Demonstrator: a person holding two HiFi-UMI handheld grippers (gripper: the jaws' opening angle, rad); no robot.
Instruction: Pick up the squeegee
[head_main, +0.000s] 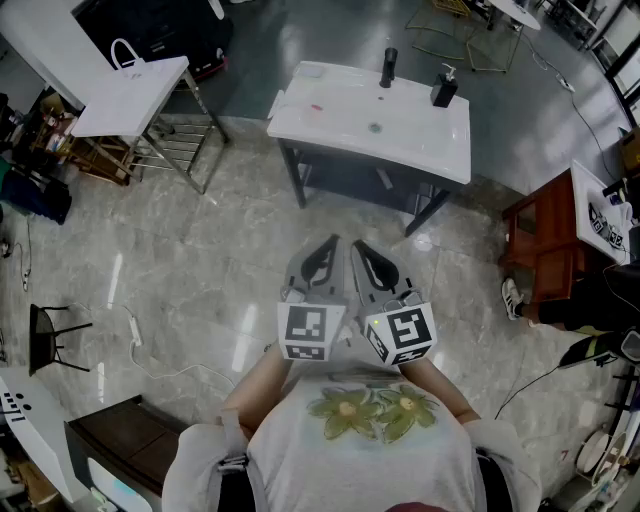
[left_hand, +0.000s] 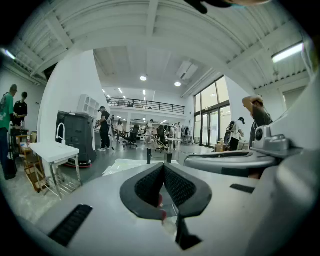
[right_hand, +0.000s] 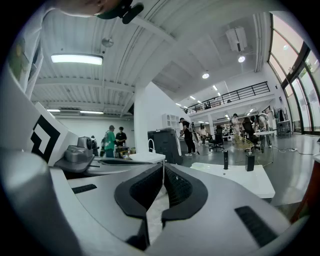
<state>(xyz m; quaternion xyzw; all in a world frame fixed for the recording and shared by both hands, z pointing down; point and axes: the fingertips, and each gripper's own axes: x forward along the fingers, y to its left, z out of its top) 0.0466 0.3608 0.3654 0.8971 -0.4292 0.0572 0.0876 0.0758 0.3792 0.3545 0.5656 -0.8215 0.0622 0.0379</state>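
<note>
1. Position. I hold my left gripper and my right gripper side by side, close in front of my chest. Both are on the near side of the white table and well apart from it. Both point towards the table, above the polished stone floor. The two marker cubes sit at the ends nearest my body.

2. Left gripper state. In the left gripper view the two black ribbed pads are pressed together at their tips. A narrow diamond-shaped gap remains behind the tips, and nothing is pinched in it. Beyond the tips, the near edge of the white table shows low in the view.

3. Right gripper state. In the right gripper view the pads are likewise closed tip to tip, with nothing between them. The white table lies ahead and to the right of the tips.

4. Table contents. A black faucet stands at the far edge of the white table. A dark soap dispenser is just beside it, towards the table's right end. A small reddish mark and a small greenish spot lie on the top, nearer to me than the faucet.

5. Squeegee. These marks are too small to identify, and I cannot tell from any view where the squeegee lies.

6. Surroundings. A second white table stands well to the left of the white table, and a red cabinet stands to its right.
</note>
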